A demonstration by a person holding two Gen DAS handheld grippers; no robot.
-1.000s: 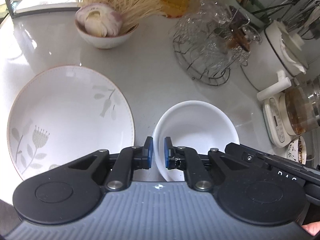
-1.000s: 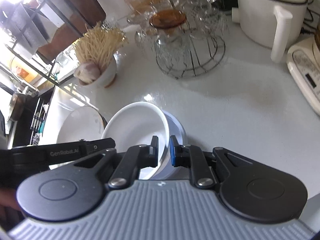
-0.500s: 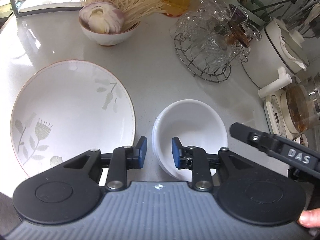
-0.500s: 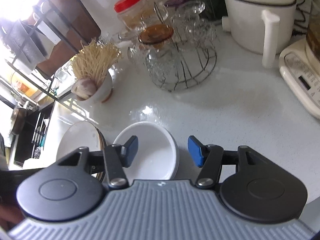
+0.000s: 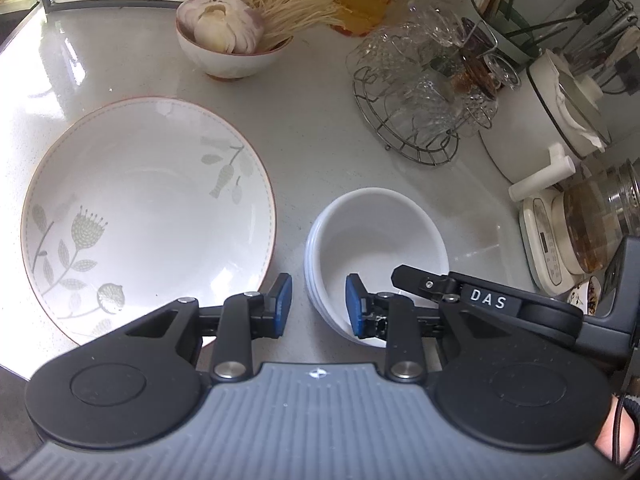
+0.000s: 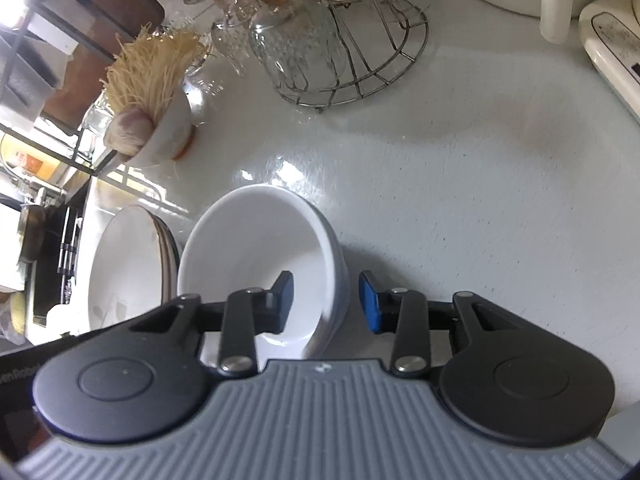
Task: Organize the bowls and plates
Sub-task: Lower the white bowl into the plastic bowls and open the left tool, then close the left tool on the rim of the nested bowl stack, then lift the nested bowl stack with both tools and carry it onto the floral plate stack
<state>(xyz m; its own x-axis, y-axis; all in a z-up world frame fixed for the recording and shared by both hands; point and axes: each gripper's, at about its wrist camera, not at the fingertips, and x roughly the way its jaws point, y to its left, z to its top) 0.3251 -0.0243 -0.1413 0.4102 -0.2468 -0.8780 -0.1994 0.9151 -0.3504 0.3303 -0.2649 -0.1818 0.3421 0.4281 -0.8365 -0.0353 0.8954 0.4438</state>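
Left tool (image 5: 316,306): jaws parted, holding nothing. The near-left rim of the stacked white bowls (image 5: 376,256) sits in the gap, one blue pad outside the wall, the other inside the cavity; neither pad clearly touches. Right tool (image 6: 326,300): jaws also spread wide, empty. Its left finger reaches into the top bowl, its right finger stands outside the wall, the rim between them without contact.

Bowls (image 6: 260,256) rest nested on the pale desk (image 5: 312,152), directly ahead of both tools. From the left wrist view the right tool's arm (image 5: 488,300) comes in over the right side of the stack.

Left of the bowls, just beside but apart: large floral plate (image 5: 148,208), brown-edged; the right wrist view shows edges of more plates under it (image 6: 132,264).

Farther ahead-left: small bowl with garlic and dry noodles (image 5: 232,36). Ahead-right: wire rack of upturned glasses (image 5: 424,100). Far right: white pot (image 5: 540,120), kettle on its base (image 5: 580,228).
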